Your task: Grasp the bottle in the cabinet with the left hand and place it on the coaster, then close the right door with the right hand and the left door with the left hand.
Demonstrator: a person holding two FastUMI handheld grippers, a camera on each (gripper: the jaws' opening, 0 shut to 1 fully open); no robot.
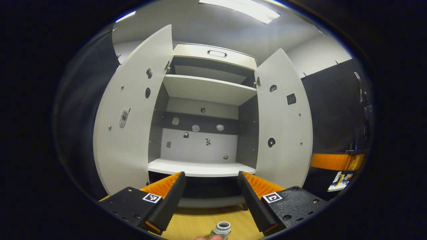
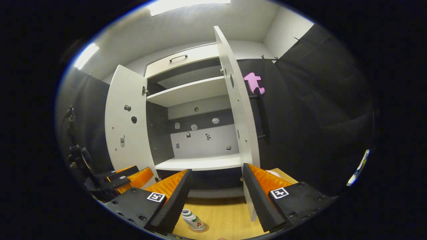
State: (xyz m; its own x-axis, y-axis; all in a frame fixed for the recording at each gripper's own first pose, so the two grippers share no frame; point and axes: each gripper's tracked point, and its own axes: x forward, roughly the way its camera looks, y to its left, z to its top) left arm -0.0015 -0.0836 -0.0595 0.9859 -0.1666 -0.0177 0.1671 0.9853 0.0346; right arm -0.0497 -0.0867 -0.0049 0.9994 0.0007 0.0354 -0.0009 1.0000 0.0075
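In the left gripper view the left gripper (image 1: pixel 210 196) is spread wide with nothing between its fingers, pointing straight into the open cabinet (image 1: pixel 203 90). Below and just ahead of its fingers, at the bottom edge of the view, the bottle (image 1: pixel 223 229) stands on the wooden bench (image 1: pixel 200 223); its open neck faces up and part of a fingertip shows just in front of it. Beyond the fingers lies the cabinet's lower shelf (image 1: pixel 200 167), with the left door (image 1: pixel 133 113) swung out to the left of the gripper and the right door (image 1: pixel 283 123) swung out to its right. An upper shelf (image 1: pixel 206 88) sits above, and small stickers dot the back panel and both doors. In the right gripper view the right gripper (image 2: pixel 216 196) is likewise wide open and holds nothing. The bottle (image 2: pixel 192 220) stands upright on the round coaster (image 2: pixel 200 228) on the bench (image 2: pixel 227 216), below the gap between the fingers and nearer the left one. The right door (image 2: pixel 237 100) shows nearly edge-on just ahead, its lower edge close by the right finger, though I cannot tell whether they touch. The left door (image 2: pixel 128 120) stands open farther off to the left, and the left gripper (image 2: pixel 130 178) appears low on that side.
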